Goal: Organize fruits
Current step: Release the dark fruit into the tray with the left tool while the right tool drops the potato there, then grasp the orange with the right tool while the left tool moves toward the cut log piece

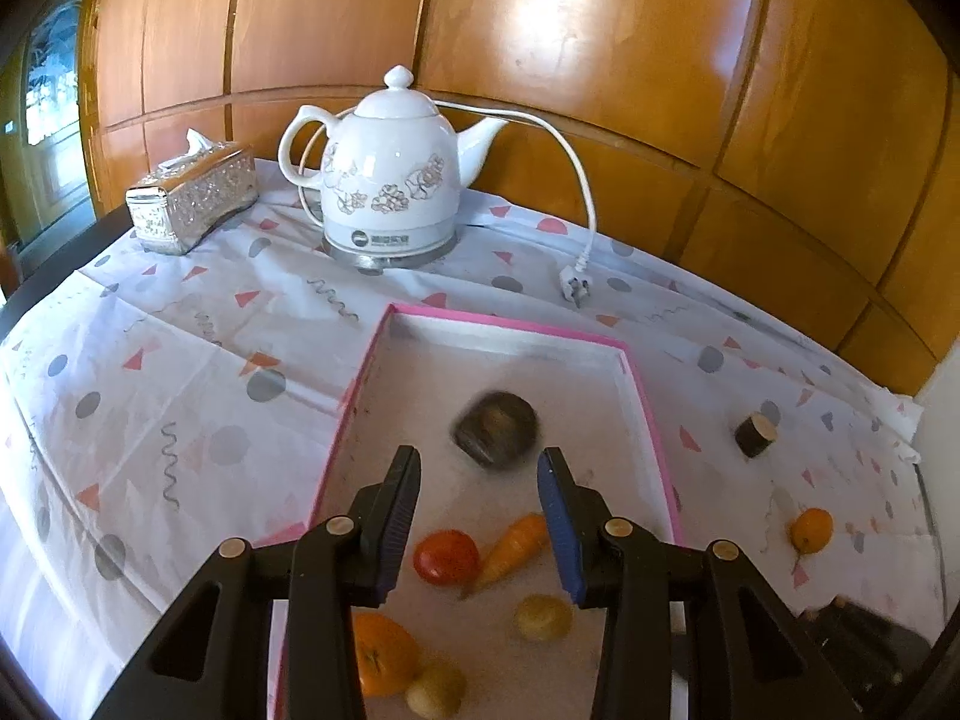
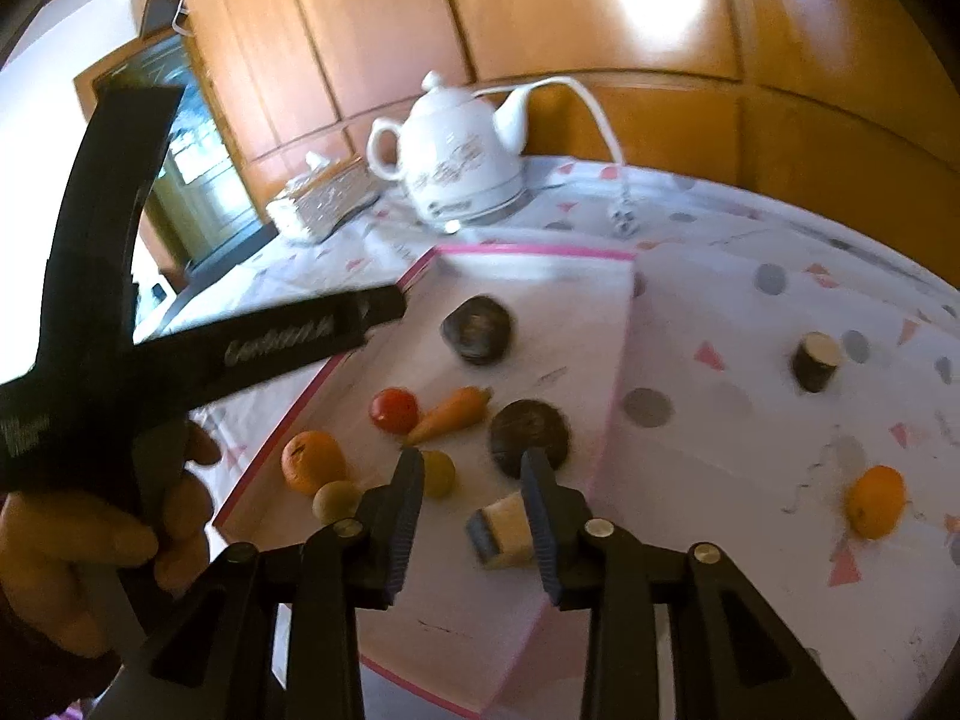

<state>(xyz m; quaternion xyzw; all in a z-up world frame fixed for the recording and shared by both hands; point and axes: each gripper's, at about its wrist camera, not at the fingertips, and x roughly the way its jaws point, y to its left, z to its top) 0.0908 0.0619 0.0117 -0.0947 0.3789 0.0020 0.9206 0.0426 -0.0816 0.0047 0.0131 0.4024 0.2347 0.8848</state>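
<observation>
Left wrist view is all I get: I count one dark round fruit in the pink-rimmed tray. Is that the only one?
Observer: No. The right wrist view shows a second dark round fruit in the pink-rimmed tray, nearer the camera than the first dark round fruit.
Operator: Anything at the right gripper?
Observer: A pale wedge with a blue-grey edge lies on the tray floor between its open fingers; the pads do not press it.
Operator: What holds the left gripper?
Observer: A hand grips its handle at the right wrist view's left edge.
</observation>
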